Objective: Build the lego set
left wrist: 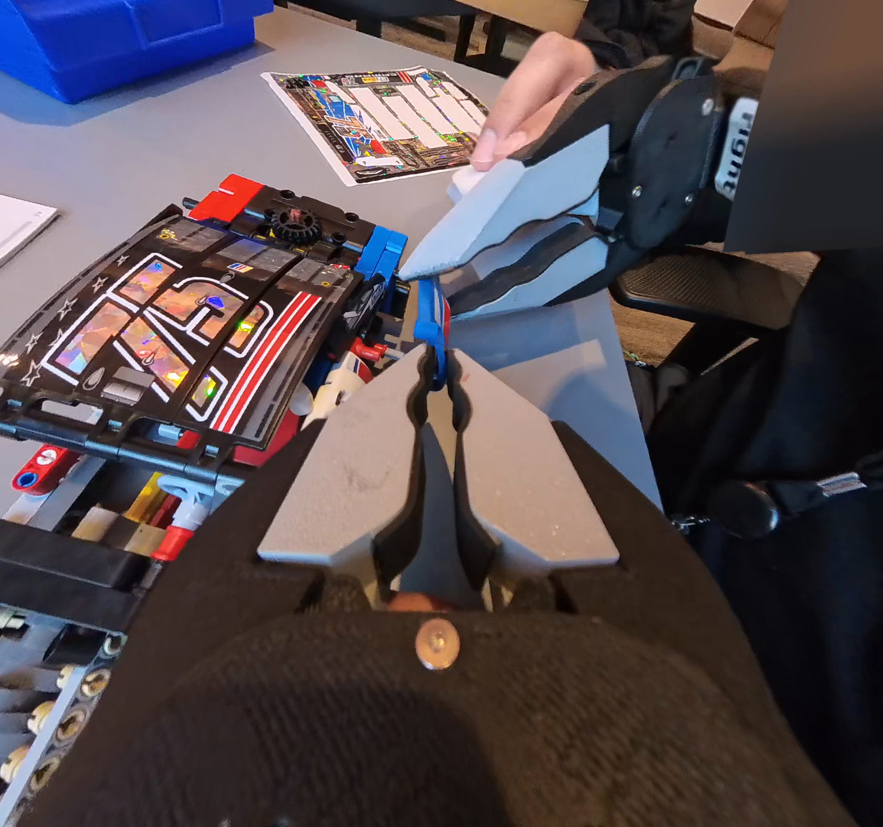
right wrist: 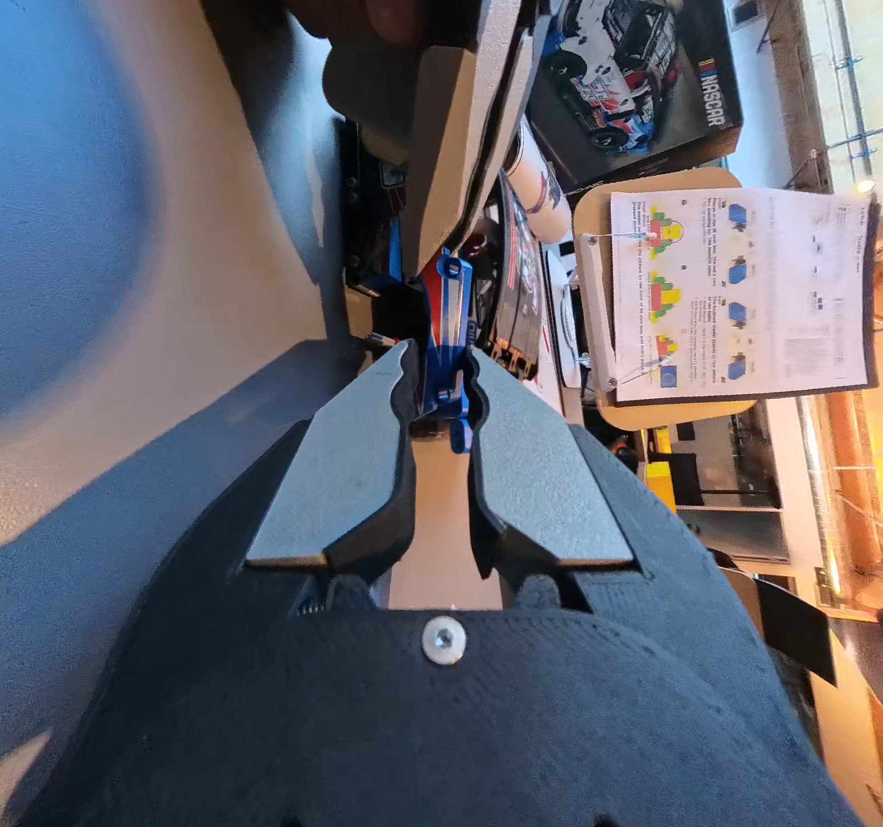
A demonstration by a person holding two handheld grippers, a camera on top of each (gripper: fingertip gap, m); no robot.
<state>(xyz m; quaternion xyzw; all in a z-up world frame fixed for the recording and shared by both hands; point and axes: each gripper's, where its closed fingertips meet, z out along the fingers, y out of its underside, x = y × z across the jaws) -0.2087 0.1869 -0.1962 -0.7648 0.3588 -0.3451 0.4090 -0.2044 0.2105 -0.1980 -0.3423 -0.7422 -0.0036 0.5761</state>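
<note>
A partly built Lego car (left wrist: 157, 326) with a black roof and shiny stickers lies on the grey table (left wrist: 191, 144). A blue panel piece (left wrist: 430, 321) with red and white stripes sits at the car's right end. My left gripper (left wrist: 437, 357) is shut on the panel's lower edge. My right gripper (left wrist: 430, 290) comes in from the right and closes on its upper part. In the right wrist view my right gripper (right wrist: 440, 352) holds the blue panel (right wrist: 446, 321) between its pads, and the left gripper (right wrist: 423, 264) reaches in from above.
A sticker sheet (left wrist: 382, 120) lies behind the car, a blue bin (left wrist: 119, 15) at the back left, a white booklet (left wrist: 19, 226) at the left edge. The table's edge (left wrist: 635, 422) runs just right of the grippers. The set's box (right wrist: 635, 54) and a printed sheet on a board (right wrist: 736, 297) stand beyond.
</note>
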